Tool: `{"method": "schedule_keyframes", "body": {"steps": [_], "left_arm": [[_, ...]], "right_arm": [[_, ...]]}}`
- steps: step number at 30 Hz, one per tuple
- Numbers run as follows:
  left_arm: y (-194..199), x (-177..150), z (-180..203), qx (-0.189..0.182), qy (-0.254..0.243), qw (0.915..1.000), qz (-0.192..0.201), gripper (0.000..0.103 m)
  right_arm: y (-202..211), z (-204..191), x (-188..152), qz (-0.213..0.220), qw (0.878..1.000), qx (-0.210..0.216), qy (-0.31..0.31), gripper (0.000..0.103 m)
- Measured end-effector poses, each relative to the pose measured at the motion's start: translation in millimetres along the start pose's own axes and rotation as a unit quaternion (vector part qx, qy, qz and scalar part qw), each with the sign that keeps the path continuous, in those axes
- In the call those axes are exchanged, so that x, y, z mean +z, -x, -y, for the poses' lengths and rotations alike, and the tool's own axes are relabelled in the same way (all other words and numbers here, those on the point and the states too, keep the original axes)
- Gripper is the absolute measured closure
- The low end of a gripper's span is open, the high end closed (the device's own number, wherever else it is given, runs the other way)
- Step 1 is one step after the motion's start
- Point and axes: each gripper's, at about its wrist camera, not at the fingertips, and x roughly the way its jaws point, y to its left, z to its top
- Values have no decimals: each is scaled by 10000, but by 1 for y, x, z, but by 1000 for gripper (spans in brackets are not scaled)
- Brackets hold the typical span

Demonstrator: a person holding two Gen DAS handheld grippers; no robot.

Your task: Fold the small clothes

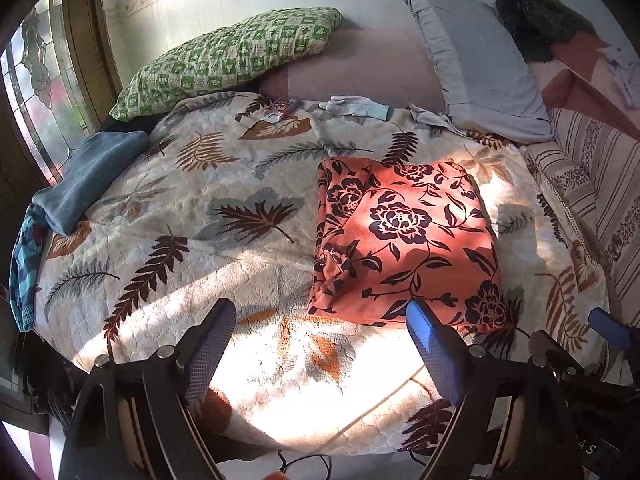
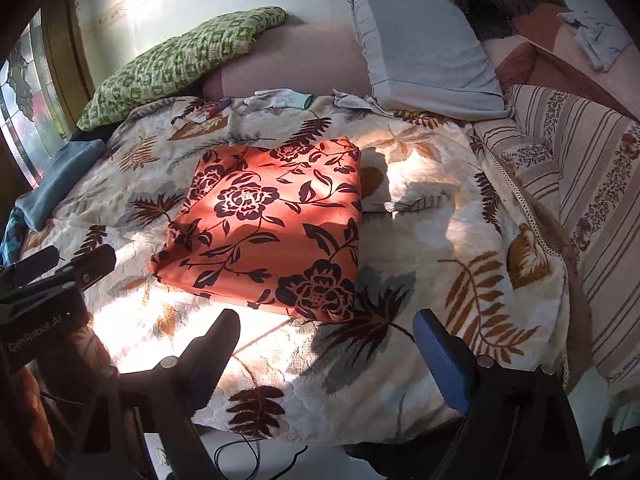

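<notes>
Orange-red cloth printed with dark flowers, the garment lies on the bed as a neat rectangular pack, several layers thick, lit by a patch of sun. In the right wrist view it sits just ahead and a little left of centre. It looks already folded, or close to it. The fabric appears thin, soft and light, so it would likely sag and slide open if lifted by a single layer; a hold pinching all layers at a near corner or along the near edge seems safest, ideally with both tools at once.

The left gripper hovers just short of the pack's near edge, jaws wide apart and holding nothing. The right gripper hangs beside it, likewise spread wide and empty.

Beneath lies a plush leaf-patterned blanket, which may cling to the cloth. Farther out, a folded blue garment rests at the bed's left edge, a green checked pillow and a grey pillow lean at the head, and pale gloves lie between them.
</notes>
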Motion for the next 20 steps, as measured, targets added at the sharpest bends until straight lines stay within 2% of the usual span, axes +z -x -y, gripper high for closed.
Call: {"method": "schedule_keyframes", "body": {"steps": [7,12,16,20], "left_arm": [[4,4,0,-77,-17,9999,143,15],[0,7,5,-173,-143,9997,93,12],[-11,7,10,-265,-252,9993,2,4],[-19,8,15,-312,-336,9989,34,3]], "right_arm": [[-3,-4,4,0,10000,32,83,13],[-9,0,3,-43,10000,15,77,13],[-14,5,3,-56,10000,13,25,13],[-18,7,6,-15,10000,27,-24,13]]}}
